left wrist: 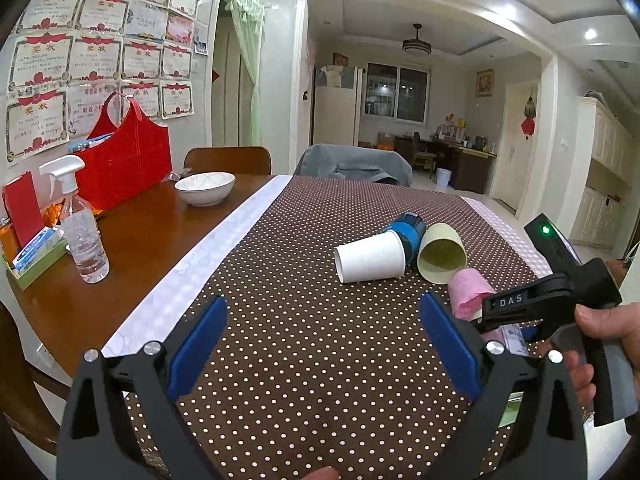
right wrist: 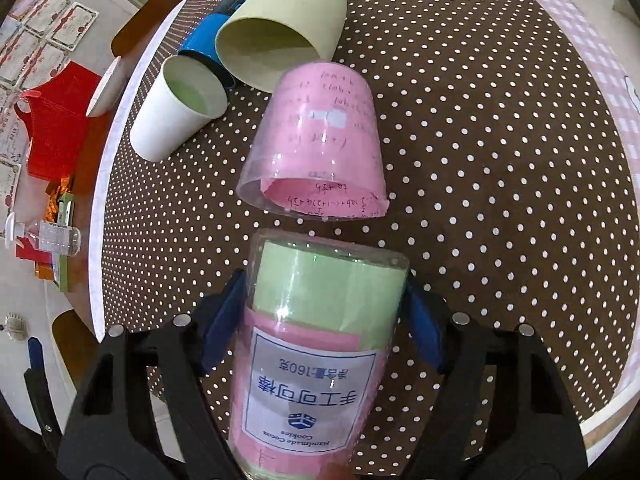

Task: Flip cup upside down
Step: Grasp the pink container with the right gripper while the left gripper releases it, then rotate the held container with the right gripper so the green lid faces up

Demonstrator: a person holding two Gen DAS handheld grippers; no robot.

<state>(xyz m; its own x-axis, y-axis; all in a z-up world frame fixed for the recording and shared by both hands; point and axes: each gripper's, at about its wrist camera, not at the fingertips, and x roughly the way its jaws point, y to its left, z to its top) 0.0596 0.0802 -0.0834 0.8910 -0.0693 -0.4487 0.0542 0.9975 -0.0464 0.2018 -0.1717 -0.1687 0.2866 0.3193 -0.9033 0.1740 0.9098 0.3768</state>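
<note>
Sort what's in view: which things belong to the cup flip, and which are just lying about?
In the job:
right tongs, shut on the labelled clear cup
left tongs, open and holding nothing

Lying about:
pink cup, white cup, yellow cup, blue cup, all on their sides
bowl
spray bottle
red bag

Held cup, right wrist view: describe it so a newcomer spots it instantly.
On the brown polka-dot tablecloth lies a cluster of tipped-over cups. Nearest the camera, the right gripper clamps a clear plastic cup lined with green and pink paper. Unlike the pink cup beside it, it carries a printed white label.
</note>
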